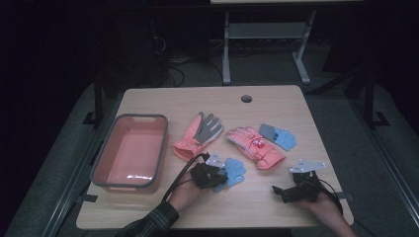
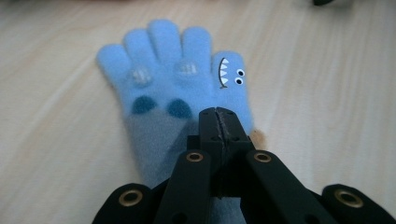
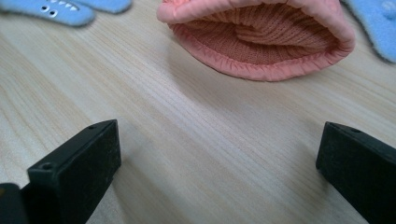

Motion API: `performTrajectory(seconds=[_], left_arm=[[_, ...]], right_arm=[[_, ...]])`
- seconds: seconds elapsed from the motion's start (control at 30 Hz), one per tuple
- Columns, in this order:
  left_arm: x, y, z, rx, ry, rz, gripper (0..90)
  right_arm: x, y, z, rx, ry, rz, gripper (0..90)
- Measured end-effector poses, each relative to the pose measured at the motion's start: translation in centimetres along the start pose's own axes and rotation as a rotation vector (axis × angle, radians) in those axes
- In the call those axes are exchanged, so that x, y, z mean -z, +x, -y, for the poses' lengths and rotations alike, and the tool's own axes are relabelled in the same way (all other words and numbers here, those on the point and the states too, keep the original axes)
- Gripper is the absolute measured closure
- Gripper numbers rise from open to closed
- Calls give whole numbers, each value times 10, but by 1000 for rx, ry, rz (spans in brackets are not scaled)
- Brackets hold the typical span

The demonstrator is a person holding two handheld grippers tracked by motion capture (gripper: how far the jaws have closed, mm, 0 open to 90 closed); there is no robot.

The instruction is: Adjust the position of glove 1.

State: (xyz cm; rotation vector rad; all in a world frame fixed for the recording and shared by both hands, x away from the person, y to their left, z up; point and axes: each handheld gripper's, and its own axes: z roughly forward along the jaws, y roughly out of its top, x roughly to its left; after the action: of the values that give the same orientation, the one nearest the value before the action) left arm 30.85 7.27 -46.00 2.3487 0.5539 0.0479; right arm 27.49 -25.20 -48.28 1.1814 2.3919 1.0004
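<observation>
A light blue knit glove [image 1: 233,170] [image 2: 173,79] with a shark face on one finger lies flat on the wooden table [image 1: 247,207]. My left gripper [image 1: 217,175] [image 2: 217,116] is shut, its tips together low over the glove's grey palm. I cannot tell whether any fabric is pinched. My right gripper [image 1: 277,191] [image 3: 219,144] rests near the table's front right, open wide with nothing between its jaws. It faces the open cuff of a pink ski glove [image 1: 254,145] [image 3: 261,42].
A salmon plastic bin [image 1: 105,153] stands at the left of the table. A pink glove with a grey palm [image 1: 197,136] lies mid-table. A second blue glove [image 1: 279,136] [image 3: 373,23] lies right of the ski glove. A cable hole [image 1: 246,98] is near the far edge.
</observation>
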Motion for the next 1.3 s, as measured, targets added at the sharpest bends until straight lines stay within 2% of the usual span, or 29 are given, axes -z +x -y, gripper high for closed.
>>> performTrajectory(seconds=[0.13,0.2,0.33,0.47,0.5,0.57,0.63,0.73,0.83,0.97,1.3], left_arm=[[-1,-10,1,-23,12,24,896],[-3,-16,1,-20,1,37,897],[-4,-21,-2,-42,6,47,896],[4,-18,-3,-38,-17,34,896],[10,-15,-3,-28,-35,17,896],[14,-12,-2,-32,-34,6,896],[20,-7,1,-11,-46,-15,896],[28,1,8,5,-31,-40,895],[29,2,15,26,-20,-31,895],[26,-3,17,1,8,-20,895],[23,-7,15,4,10,-2,895]], right_arm=[[0,0,0,0,0,0,0],[0,0,0,1,0,0,0],[0,0,0,0,0,0,0],[0,0,0,1,0,0,0],[0,0,0,0,0,0,0],[0,0,0,0,1,0,0],[0,0,0,-1,0,0,0],[0,0,0,0,0,0,0],[0,0,0,-1,0,0,0],[0,0,0,0,0,0,0],[0,0,0,2,-1,1,0]])
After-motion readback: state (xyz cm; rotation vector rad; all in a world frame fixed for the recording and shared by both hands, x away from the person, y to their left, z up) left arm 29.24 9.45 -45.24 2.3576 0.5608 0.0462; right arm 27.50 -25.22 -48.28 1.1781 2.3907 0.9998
